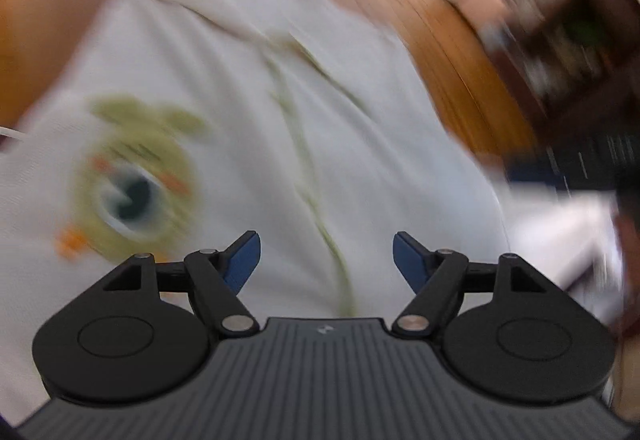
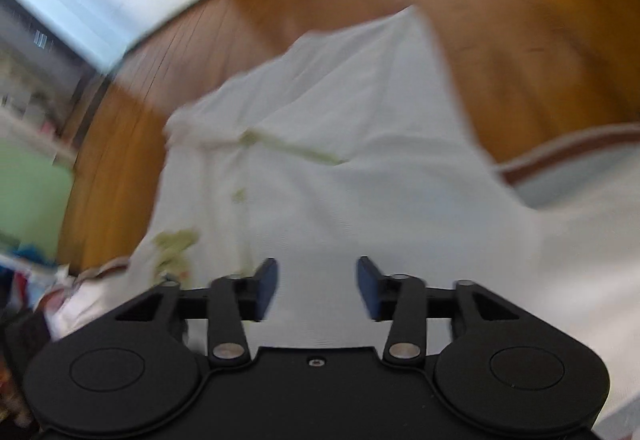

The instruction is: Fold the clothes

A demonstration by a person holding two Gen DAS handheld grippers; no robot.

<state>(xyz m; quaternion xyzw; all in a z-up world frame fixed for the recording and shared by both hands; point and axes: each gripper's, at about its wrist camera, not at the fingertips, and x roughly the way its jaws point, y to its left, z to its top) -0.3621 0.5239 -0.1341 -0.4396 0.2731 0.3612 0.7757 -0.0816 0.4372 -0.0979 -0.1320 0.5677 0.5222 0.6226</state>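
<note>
Left tool (image 1: pixel 327 256): black linkage arms with blue pads, jaws spread wide, nothing between them. A small pale emblem sits on the ribbed grey housing at 6 o'clock; it cannot be read. No legible writing in either view.

Beyond the left tool lies the white cotton-like garment with green and orange cartoon print (image 1: pixel 248 144), spread across most of the left wrist view. The round green print with a dark centre and orange patches sits at 9 o'clock of the tool. A thin green line runs down the fabric from 12 o'clock toward the tool. A thicker folded band of the garment lies at 11 o'clock. The fabric looks soft and slightly creased; motion blur hides the weave.

Right tool (image 2: pixel 317 288): same black arms and blue pads, jaws apart, holding nothing. The white garment (image 2: pixel 340 160) lies directly ahead, from 6 to 12 o'clock, with a ridge fold and a short green streak at 11 o'clock. Part of the green print shows at 9 o'clock.

The garment rests on an orange-brown wooden tabletop (image 2: pixel 540 40) with visible grain lines. A white cloth with a brown stripe (image 2: pixel 568 156) lies at 2 o'clock, touching the garment's edge. Both views are heavily blurred.
</note>
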